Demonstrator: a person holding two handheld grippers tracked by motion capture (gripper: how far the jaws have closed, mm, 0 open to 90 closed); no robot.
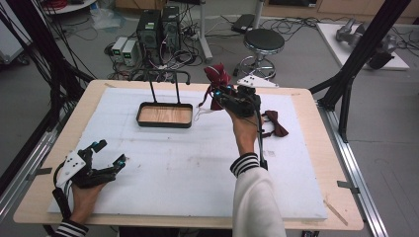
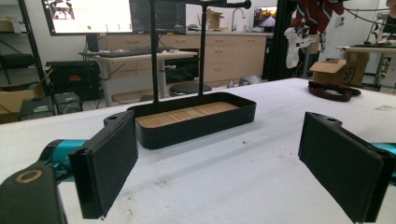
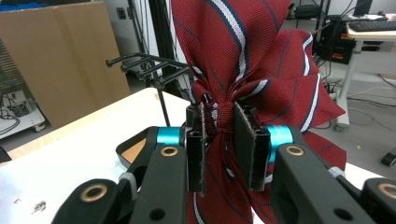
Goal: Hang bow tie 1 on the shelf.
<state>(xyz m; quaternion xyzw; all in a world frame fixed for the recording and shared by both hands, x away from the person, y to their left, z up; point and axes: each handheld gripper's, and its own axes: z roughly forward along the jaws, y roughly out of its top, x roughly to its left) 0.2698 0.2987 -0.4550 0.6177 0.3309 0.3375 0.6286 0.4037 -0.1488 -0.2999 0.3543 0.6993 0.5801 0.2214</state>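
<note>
A red bow tie (image 1: 218,75) with blue and white stripes hangs in the air to the right of the rack, above the back of the mat. My right gripper (image 1: 218,94) is shut on its knot, and the right gripper view has the bow tie (image 3: 243,51) fanning out above the gripper (image 3: 223,135). A white strap dangles below it. A black tray (image 1: 140,117) with a wooden floor and a tall black rack (image 1: 168,74) stands at the back middle. My left gripper (image 1: 111,152) rests at the front left, open and holding nothing, its pads (image 2: 109,161) wide apart and facing the tray (image 2: 205,126).
A second, darker bow tie (image 1: 274,124) lies on the white mat (image 1: 173,168) to the right of my right hand, also seen as the bow tie (image 2: 332,91). The rack's prongs (image 3: 140,65) point out just left of the held bow tie. Computers, cables and a stool stand beyond the table.
</note>
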